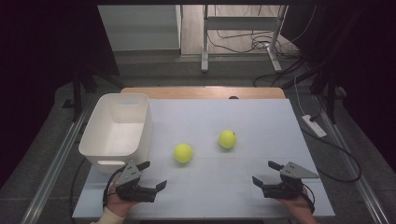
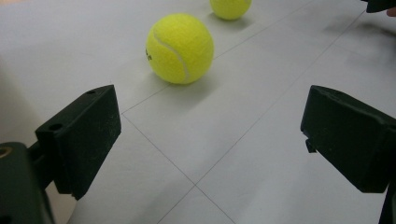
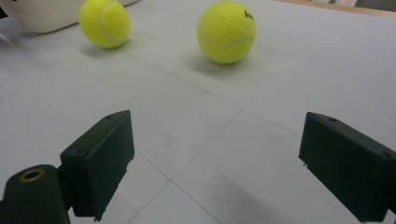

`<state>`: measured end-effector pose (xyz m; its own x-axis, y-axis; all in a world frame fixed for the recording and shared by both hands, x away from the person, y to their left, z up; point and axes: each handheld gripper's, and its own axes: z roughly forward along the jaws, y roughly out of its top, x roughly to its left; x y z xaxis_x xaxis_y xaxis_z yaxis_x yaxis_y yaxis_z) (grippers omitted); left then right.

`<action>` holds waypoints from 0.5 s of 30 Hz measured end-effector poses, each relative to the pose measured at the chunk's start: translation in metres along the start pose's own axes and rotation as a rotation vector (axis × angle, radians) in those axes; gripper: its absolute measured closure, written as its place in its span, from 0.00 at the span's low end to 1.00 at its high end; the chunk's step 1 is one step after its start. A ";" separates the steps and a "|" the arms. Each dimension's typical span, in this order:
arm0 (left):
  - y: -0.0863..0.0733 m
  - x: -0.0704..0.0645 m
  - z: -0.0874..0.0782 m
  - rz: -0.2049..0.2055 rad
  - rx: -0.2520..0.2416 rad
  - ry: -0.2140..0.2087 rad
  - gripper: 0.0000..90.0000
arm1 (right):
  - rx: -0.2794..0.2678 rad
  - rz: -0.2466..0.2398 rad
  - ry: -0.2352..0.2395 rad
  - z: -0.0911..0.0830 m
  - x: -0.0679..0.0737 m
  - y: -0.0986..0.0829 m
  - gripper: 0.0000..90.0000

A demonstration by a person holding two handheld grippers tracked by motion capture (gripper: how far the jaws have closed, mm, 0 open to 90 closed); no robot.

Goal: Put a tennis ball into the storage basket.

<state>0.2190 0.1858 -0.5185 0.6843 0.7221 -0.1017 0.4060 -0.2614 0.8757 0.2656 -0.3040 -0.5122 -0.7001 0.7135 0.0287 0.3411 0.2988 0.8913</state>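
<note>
grippers wide open, empty, left gripper (image 1: 156, 174), right gripper (image 1: 264, 172)

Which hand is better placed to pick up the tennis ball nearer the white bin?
Left. The left tongs are open and sit close to the near ball, which lies just ahead between the jaws in the left gripper view, beside the white bin. The right tongs are open too, but closer to the other ball.

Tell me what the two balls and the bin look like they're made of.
Balls: the left ball and right ball look like yellow felt over rubber; fuzzy nap and curved white seams, as on tennis balls. Bin: probably moulded plastic, white, smooth, semi-matte, with thin walls, rounded corners and a cut-out handle slot.
</note>
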 end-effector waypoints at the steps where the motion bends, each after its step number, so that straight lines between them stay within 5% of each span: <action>1: 0.000 0.000 0.000 0.001 0.000 0.000 0.07 | -0.001 0.000 0.000 0.000 0.000 0.000 0.11; 15: 0.000 0.001 -0.001 -0.005 -0.006 0.000 0.07 | 0.003 0.005 0.007 0.002 -0.001 -0.001 0.12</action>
<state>0.2193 0.1869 -0.5178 0.6820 0.7236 -0.1065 0.4063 -0.2538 0.8778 0.2675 -0.3035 -0.5143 -0.7027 0.7106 0.0357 0.3463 0.2977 0.8896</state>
